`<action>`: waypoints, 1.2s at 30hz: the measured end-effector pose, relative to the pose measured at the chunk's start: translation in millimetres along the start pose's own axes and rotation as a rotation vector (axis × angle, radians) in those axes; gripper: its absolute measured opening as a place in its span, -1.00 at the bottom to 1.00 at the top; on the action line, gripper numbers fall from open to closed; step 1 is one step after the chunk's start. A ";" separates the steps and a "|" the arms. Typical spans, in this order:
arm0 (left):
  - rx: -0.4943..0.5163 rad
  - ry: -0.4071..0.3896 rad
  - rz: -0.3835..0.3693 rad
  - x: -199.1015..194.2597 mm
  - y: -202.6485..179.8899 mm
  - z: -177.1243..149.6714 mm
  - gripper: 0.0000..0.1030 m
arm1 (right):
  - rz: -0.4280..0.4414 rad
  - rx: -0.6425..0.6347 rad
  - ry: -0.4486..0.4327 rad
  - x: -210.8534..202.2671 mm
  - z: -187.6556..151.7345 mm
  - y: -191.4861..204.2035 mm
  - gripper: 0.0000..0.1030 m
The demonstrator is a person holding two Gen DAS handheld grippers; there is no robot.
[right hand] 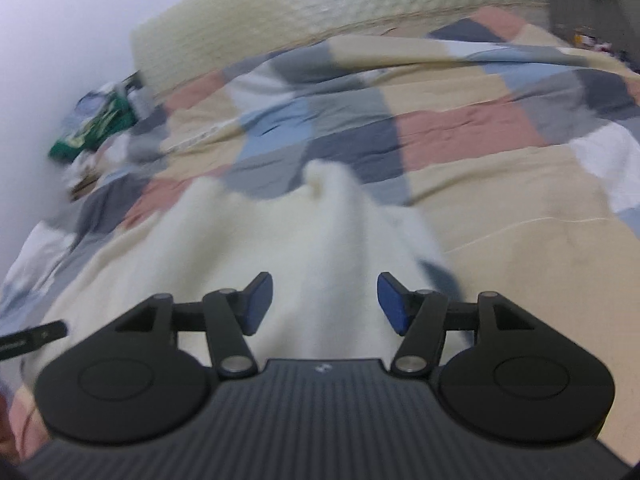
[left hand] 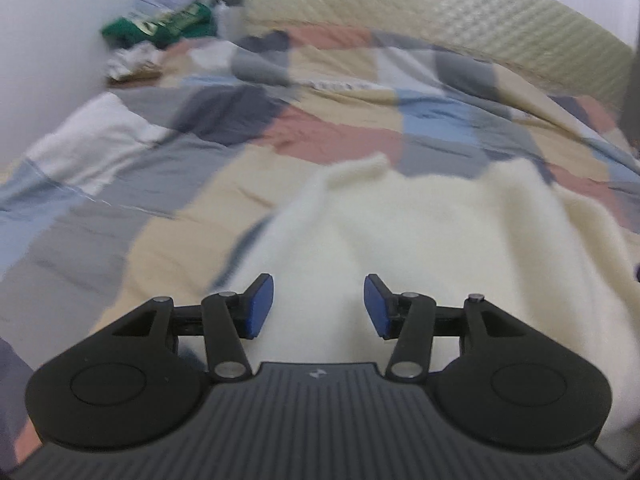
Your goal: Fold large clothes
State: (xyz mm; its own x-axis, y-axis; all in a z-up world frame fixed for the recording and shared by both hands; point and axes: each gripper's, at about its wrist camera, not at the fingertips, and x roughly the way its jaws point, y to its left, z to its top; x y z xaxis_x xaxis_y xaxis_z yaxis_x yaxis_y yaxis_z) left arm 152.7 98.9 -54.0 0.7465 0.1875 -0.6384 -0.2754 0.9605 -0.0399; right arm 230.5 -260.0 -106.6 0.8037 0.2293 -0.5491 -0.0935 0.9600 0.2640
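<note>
A fluffy cream-white fleece garment (left hand: 420, 240) lies spread on a patchwork bedcover of beige, blue, grey and pink squares (left hand: 192, 184), directly ahead of and below both grippers. Motion blur softens its edges, so its outline, sleeves and any folds are hard to read; a small raised flap shows at its far edge in the left wrist view. Its near part is hidden under the gripper bodies in both views.

The left gripper (left hand: 319, 306) is released, its blue pads apart with nothing pressed between them, only fleece seen below the gap. The right gripper (right hand: 325, 304) is likewise released, pads spread over the same garment.

A pale quilted headboard (left hand: 440, 20) runs behind the bed, its right end cut off. In the corner against the white wall (left hand: 60, 40) sits a blurred green and white heap of items (left hand: 160, 20), too smeared to identify. A dark strip (right hand: 32, 338) enters the right wrist view at the left edge; what it is cannot be told.
</note>
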 end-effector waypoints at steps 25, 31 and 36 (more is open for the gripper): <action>-0.122 0.017 0.078 39.5 37.0 13.5 -0.80 | -0.124 0.019 0.042 25.2 -9.7 -35.8 -0.82; -0.221 0.015 -0.012 4.0 45.3 13.4 -0.30 | -0.058 0.145 0.026 5.0 -10.5 -38.0 -0.70; -0.260 -0.024 -0.127 -50.4 38.4 3.7 -0.01 | 0.017 0.235 -0.015 -32.6 -15.4 -33.6 -0.19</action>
State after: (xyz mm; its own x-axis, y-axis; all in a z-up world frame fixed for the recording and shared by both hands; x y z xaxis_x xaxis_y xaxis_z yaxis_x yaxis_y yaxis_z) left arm 106.7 127.1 -20.5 0.7982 0.0771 -0.5974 -0.3225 0.8924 -0.3157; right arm 198.4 -297.3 -109.8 0.8122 0.2409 -0.5314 0.0309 0.8917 0.4515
